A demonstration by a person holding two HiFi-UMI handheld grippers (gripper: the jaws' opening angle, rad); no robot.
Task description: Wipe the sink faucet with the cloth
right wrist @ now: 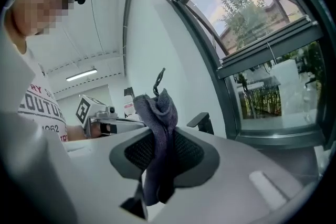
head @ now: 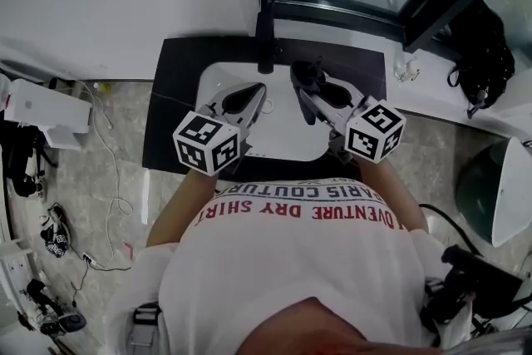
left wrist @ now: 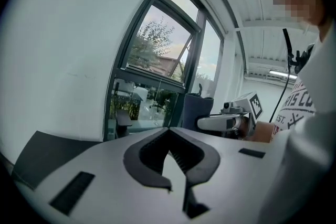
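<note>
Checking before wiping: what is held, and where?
The right gripper pinches the grey cloth at its bunched middle; the left gripper holds nothing.

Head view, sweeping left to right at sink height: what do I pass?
White box → left gripper → right gripper clamping the cloth → black bag.

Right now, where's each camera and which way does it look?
Head view: on the person's head, looking down at sink, faucet, left gripper, right gripper; shirt shows.
Left gripper view: on left gripper, facing the window; shirt shows.
Right gripper view: on right gripper, facing its cloth and window.
Shared: each gripper view shows the other gripper.
</note>
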